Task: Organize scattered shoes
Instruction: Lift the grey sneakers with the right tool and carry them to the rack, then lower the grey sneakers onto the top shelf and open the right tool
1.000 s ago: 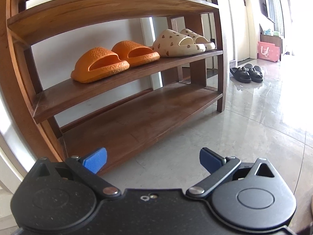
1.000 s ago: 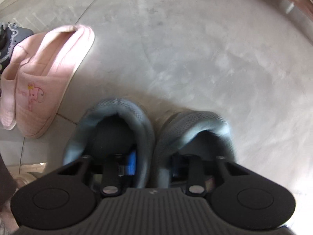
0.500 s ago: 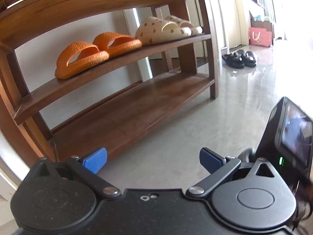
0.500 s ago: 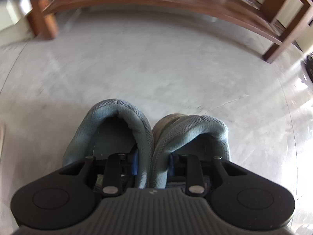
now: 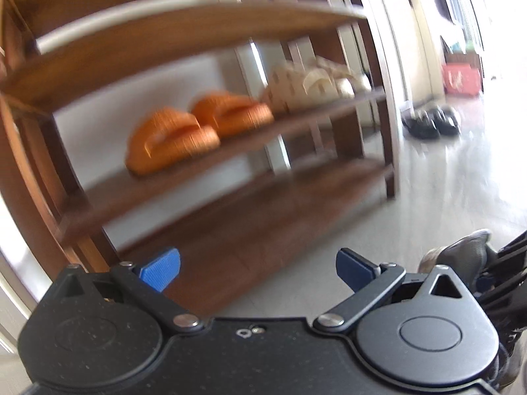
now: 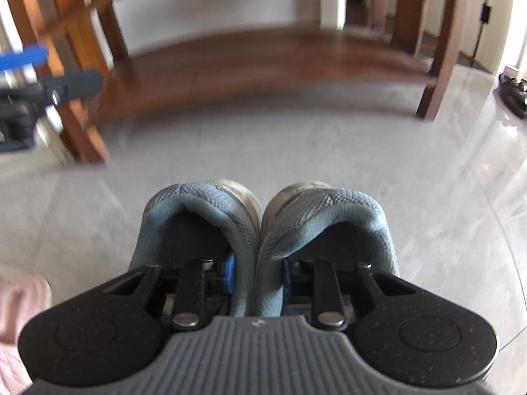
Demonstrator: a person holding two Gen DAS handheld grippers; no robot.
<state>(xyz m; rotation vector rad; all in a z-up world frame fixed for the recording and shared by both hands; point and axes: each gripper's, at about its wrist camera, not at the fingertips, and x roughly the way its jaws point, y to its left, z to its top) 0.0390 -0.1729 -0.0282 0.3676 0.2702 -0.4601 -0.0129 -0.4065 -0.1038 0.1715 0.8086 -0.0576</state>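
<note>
**Grey shoes carried toward the rack**

The right claw [image 6: 257,276] grips a pair of grey-blue mesh shoes [image 6: 263,227] by their inner collars: one blue pad sits inside each shoe opening, and the two padded collar walls are pinched together between them. The mesh is worn, with paler, beige-tinged toe caps showing beyond the collars. The pair hangs clear of the grey floor [image 6: 296,151], side by side and touching. Their long axes run straight away from the claw, heels nearest the camera, toes pointing forward and down toward the bottom shelf of the wooden shoe rack [image 6: 263,56].

The left claw [image 5: 257,268] stands released, its blue pads wide apart with nothing between them. It faces the rack, where orange slides [image 5: 197,128] and cream slides [image 5: 313,85] sit on the middle shelf; the bottom shelf is bare. Black sandals [image 5: 431,123] lie on the floor past the rack's far end. The toe of a grey shoe shows at the lower right edge of the left view.

A second ago the right view looked nearly straight down at the floor with pink slippers [image 6: 19,316] beside the pair; now the rack fills the upper frame and only a pink edge remains at lower left. The left view is blurred now.
</note>
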